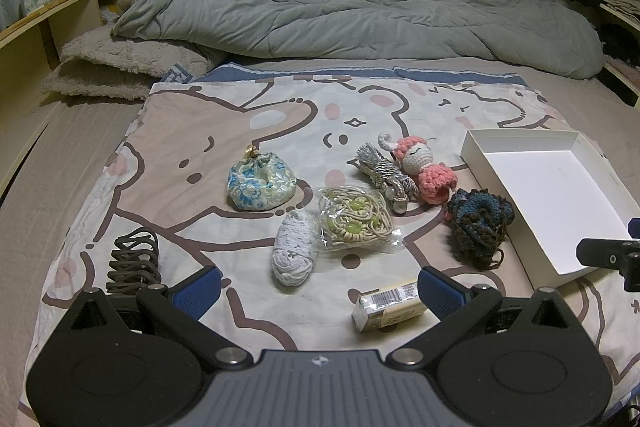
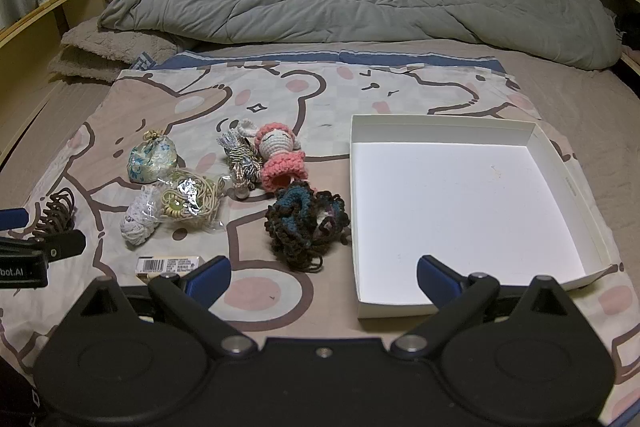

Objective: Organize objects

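Both grippers hover wide open and empty over the bed: just ahead of the left gripper (image 1: 320,287) lies a small barcoded packet (image 1: 386,307), stiff and light, best pinched across its narrow sides. Beyond sit soft, squashable items, among them a white yarn bundle (image 1: 292,251) and crochet doll (image 1: 424,167). Ahead of the right gripper (image 2: 324,275), the white box (image 2: 568,183) stands empty.

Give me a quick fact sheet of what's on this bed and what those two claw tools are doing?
Surface: cartoon-print cloth on a bed
Container: white box, nothing inside
Items beside box: dark crochet piece, pink crochet doll, floral pouch, bagged cords, white yarn, barcoded pack
Left gripper: fingers open, holding nothing
Right gripper: fingers open, holding nothing
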Demonstrator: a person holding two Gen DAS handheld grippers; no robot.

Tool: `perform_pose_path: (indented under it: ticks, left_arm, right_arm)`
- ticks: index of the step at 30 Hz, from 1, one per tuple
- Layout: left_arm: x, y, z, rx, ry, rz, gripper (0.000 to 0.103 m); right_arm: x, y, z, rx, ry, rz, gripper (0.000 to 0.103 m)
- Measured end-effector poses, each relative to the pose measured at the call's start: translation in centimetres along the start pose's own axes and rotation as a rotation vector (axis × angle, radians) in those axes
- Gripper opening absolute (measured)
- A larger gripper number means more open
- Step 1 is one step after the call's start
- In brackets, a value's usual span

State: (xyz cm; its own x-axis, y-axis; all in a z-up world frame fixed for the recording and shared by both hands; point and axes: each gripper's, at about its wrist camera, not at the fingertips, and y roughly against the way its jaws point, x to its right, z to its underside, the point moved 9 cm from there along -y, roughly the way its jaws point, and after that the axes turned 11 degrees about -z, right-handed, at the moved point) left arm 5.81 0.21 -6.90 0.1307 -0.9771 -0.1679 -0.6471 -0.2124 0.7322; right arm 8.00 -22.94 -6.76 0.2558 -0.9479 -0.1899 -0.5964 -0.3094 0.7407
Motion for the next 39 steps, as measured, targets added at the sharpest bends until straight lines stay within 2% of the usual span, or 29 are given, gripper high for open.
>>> perform_pose_path:
  ticks: [14, 22, 29, 39]
  left_arm:
    - [-1.0, -0.2, -0.3, 0.005, 0.006, -0.025, 0.103]
    - [-4.2, -1.0, -1.0, 0.017, 0.037, -0.087, 0.103]
    - [-7.5, -2.4, -1.7, 0.017, 0.037, -0.152, 0.103]
    - [-13.6, -5.7, -3.7, 0.011, 0.132, -0.224, 0.103]
  right_arm:
    - [-0.4, -0.2, -0.2, 0.001, 0.008, -0.004, 0.101]
    - [-2.1, -0.7, -1.2, 0.005, 0.047, -0.041, 0.101]
    - [-4.4, -1.8, -2.2, 0.006, 0.107, -0.118, 0.101]
    - [-7.8, -4.5, -3.5, -0.030, 0.290, -0.200, 0.102]
